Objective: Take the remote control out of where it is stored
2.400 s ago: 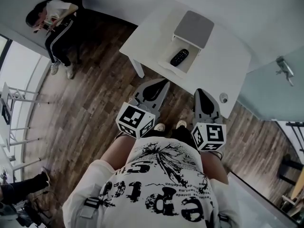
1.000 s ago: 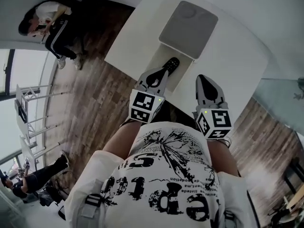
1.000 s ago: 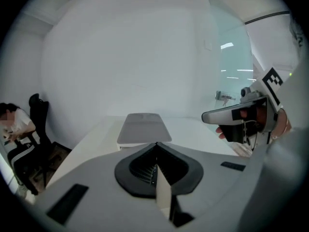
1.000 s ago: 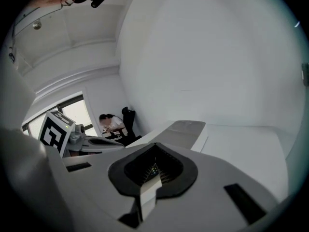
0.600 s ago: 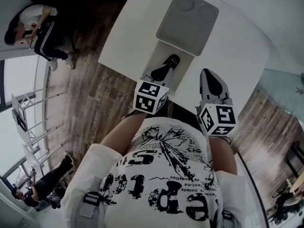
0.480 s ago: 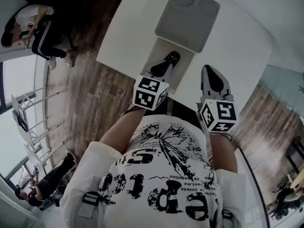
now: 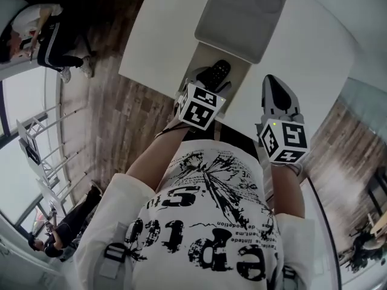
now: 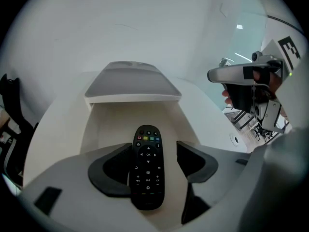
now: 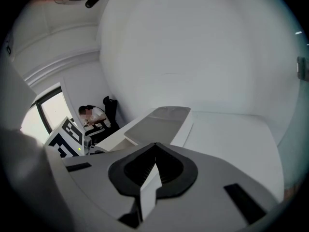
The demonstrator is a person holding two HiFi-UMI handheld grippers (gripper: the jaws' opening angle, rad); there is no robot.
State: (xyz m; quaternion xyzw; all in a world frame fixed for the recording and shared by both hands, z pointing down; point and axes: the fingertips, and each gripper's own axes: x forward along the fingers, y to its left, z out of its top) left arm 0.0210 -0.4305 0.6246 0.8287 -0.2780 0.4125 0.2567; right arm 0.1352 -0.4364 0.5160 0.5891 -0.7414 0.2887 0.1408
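The black remote control (image 8: 148, 166) lies lengthwise in an open white drawer (image 8: 96, 124) that sticks out from under a grey-topped box (image 8: 130, 81) on the white table. My left gripper (image 8: 153, 146) points steeply down into the drawer. Its jaws have just been opening and now stand wide, one dark pad (image 8: 113, 170) on each side of the remote, without pressing on it. In the head view the left gripper (image 7: 202, 80) covers the near end of the remote (image 7: 217, 71). My right gripper (image 7: 277, 95) hovers over the table to the right of the drawer, its jaws meeting at the tip (image 9: 154, 146).
The white table (image 7: 302, 53) ends just in front of me, with wood floor (image 7: 121, 119) to the left. A cable hole (image 8: 235, 140) sits right of the drawer. One person (image 7: 48, 23) sits at the far left, another (image 7: 66, 228) stands lower left.
My left gripper has come down and forward into the drawer until it straddles the remote. The right gripper has dropped a little over the table. The table looks nearer in the head view.
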